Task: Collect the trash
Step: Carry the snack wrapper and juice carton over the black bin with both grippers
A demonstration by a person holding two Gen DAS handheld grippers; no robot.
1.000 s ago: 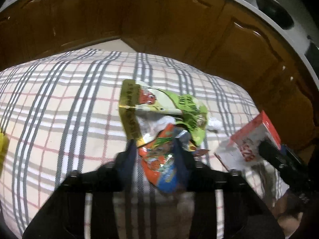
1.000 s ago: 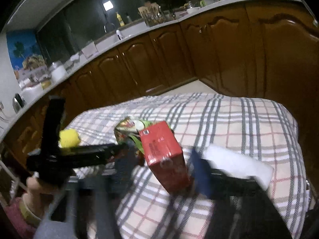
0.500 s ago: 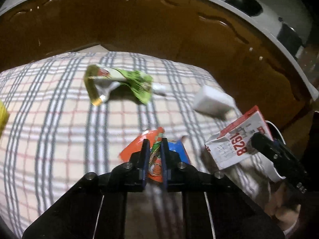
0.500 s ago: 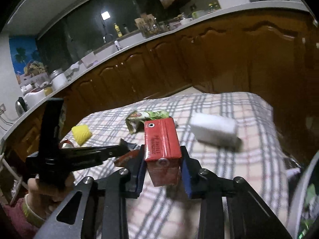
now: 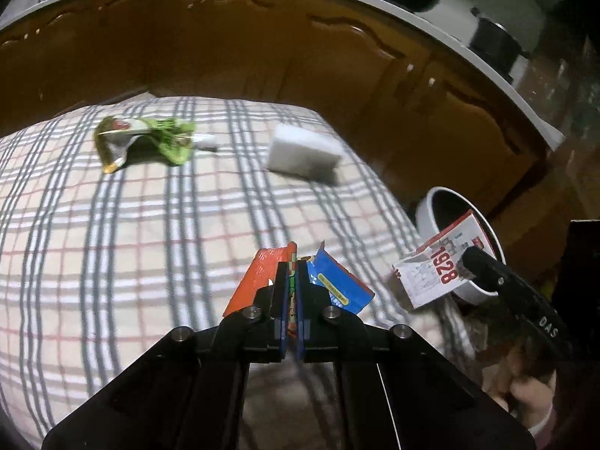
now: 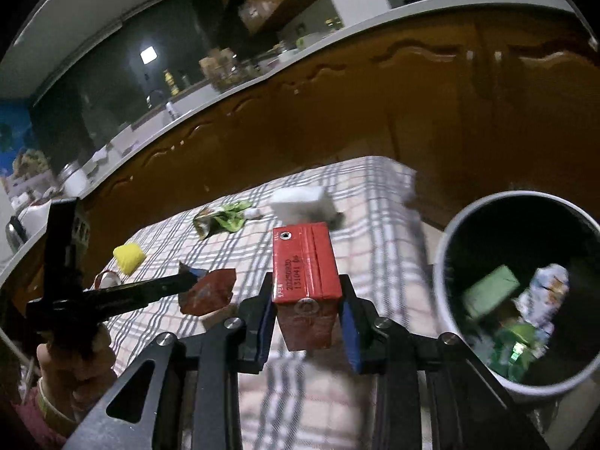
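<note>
Orange and blue foil, the snack wrapper (image 5: 296, 285), is clenched in my left gripper (image 5: 291, 277) and now hangs clear of the checked cloth (image 5: 131, 232); a second ago it lay beside the green wrapper (image 5: 150, 138). From my right wrist, my right gripper (image 6: 307, 300) grips the red carton (image 6: 305, 273), now near the white bin (image 6: 450, 232), which had been out of view; dropping should come next.

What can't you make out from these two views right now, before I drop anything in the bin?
- Bin contents, right view: blurred, dark; green and white scraps, kind unclear.
- Bin, left view: the carton and right tool cover most of it.
- Wrapper print, left view: pinched by the left tool.
- White block: blurred in both views.
- Small red-rimmed thing, right view: half hidden by the left tool.
</note>
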